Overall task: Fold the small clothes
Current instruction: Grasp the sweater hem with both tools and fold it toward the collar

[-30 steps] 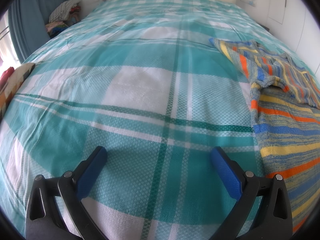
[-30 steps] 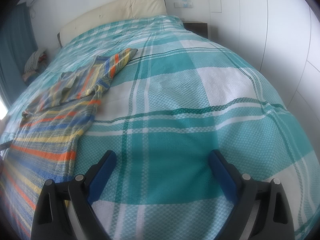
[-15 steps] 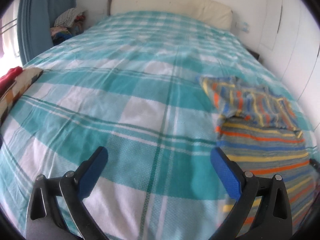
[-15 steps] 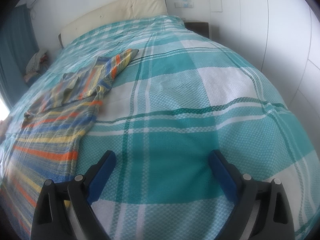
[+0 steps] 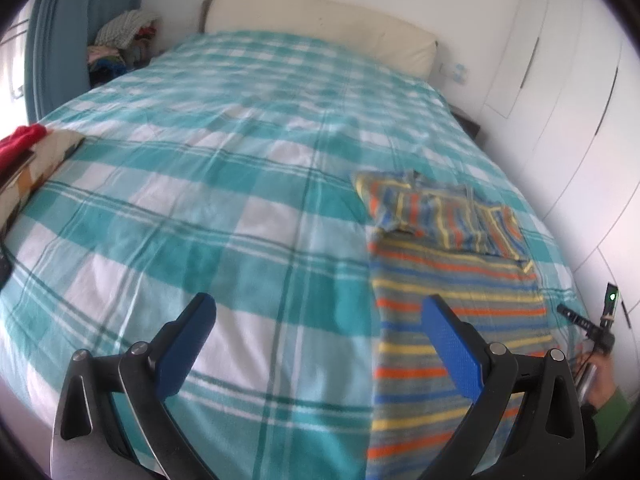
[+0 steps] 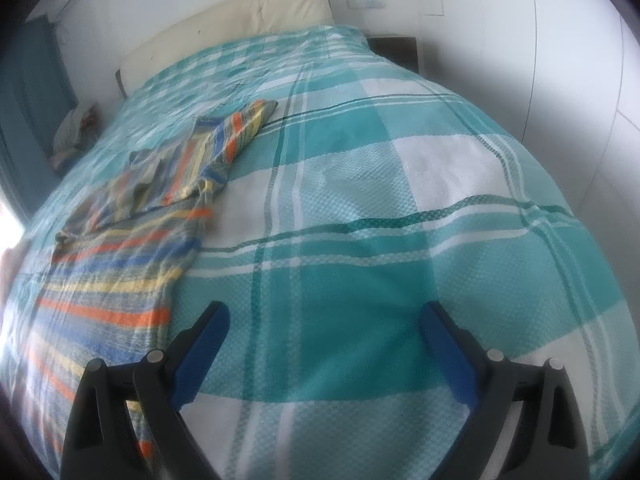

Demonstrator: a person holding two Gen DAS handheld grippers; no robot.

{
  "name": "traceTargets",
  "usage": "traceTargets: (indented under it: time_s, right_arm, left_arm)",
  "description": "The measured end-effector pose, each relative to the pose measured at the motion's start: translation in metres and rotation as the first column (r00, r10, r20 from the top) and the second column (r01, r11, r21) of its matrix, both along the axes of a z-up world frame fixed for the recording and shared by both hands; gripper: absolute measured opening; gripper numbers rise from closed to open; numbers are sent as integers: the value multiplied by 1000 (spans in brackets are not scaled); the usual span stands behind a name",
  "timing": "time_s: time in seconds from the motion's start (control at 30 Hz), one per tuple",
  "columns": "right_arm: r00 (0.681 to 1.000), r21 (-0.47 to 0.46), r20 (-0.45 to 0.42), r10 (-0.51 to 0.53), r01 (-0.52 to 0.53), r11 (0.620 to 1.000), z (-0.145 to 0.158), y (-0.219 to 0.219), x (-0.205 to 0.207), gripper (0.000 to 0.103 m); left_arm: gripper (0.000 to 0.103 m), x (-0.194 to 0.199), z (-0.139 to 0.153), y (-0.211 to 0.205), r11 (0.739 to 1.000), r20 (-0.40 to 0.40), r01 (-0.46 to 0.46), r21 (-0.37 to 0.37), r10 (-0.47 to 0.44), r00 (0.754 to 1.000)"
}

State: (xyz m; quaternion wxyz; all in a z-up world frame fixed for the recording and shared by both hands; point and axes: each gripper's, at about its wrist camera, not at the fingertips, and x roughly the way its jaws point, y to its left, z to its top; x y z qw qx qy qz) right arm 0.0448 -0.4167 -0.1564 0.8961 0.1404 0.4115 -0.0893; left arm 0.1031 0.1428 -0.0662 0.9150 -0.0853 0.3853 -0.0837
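Observation:
A striped garment [image 5: 452,280] in orange, blue, yellow and grey lies flat on the teal plaid bedspread [image 5: 224,216], its far end folded over itself. In the left wrist view it fills the lower right, under the right blue finger. My left gripper [image 5: 320,312] is open above the bedspread, nothing between its fingers. In the right wrist view the garment [image 6: 120,252] lies at the left, its folded part [image 6: 212,148] farther up. My right gripper [image 6: 324,320] is open over bare bedspread [image 6: 400,216], right of the garment.
A cream headboard [image 5: 320,28] stands against the far wall. White wardrobe doors [image 5: 568,92] line the right side. A pile of clothes [image 5: 120,44] sits by a blue curtain at the far left. A patterned cushion with a red item [image 5: 28,152] lies on the bed's left edge.
The left gripper has pulled back and risen, so more of the bed and the whole garment show. The right gripper has drawn back slightly. Both stay open.

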Motion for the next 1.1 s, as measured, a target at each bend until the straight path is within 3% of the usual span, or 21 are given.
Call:
traceTargets:
  time_s: [0.17, 0.37, 0.47, 0.57, 0.6, 0.63, 0.67, 0.7, 0.73, 0.83, 0.97, 1.1]
  right_arm:
    - [999, 118, 39, 22, -27, 993, 46, 5, -31, 95]
    - [975, 207, -93, 202, -180, 962, 57, 45, -82, 95]
    - [939, 255, -176, 297, -248, 935, 42, 72, -106, 90]
    - [906, 296, -241, 347, -272, 916, 21, 92, -117, 80]
    - [900, 297, -254, 355, -276, 914, 14, 97, -118, 77]
    - [892, 286, -271, 362, -284, 915, 6, 103, -116, 69]
    - [879, 270, -296, 373, -297, 916, -3, 109, -113, 52]
    - [863, 248, -331, 382, -311, 918, -12, 115, -111, 36]
    - [853, 222, -356, 382, -320, 921, -15, 118, -111, 5]
    - [855, 264, -317, 411, -337, 904, 0, 117, -112, 4]
    - [917, 330, -130, 377, -319, 888, 51, 92, -82, 4]
    - [949, 295, 7, 314, -302, 906, 82, 68, -15, 5]
  left_arm:
    - [102, -29, -21, 14, 997, -90, 21, -79, -28, 996]
    - [98, -52, -66, -40, 984, -224, 175, -28, -177, 958]
    - [71, -61, -86, -65, 972, -297, 236, -8, -228, 927]
    - [64, -69, -96, -85, 961, -326, 269, 69, -233, 916]
    - [53, -72, -96, -92, 951, -321, 287, 116, -238, 917]
    - [43, -74, -96, -97, 943, -323, 304, 139, -247, 914]
    - [9, -75, -96, -98, 938, -332, 317, 140, -257, 907]
    - [4, -74, -96, -97, 939, -349, 321, 119, -263, 899]
    - [4, -73, -94, -93, 944, -355, 316, 94, -265, 897]
    - [4, -63, -78, -73, 959, -348, 280, -38, -275, 896]
    - [4, -16, -40, -58, 945, -244, 242, -221, -294, 924]
    - [4, 63, -14, -66, 935, -138, 236, -266, -279, 950]
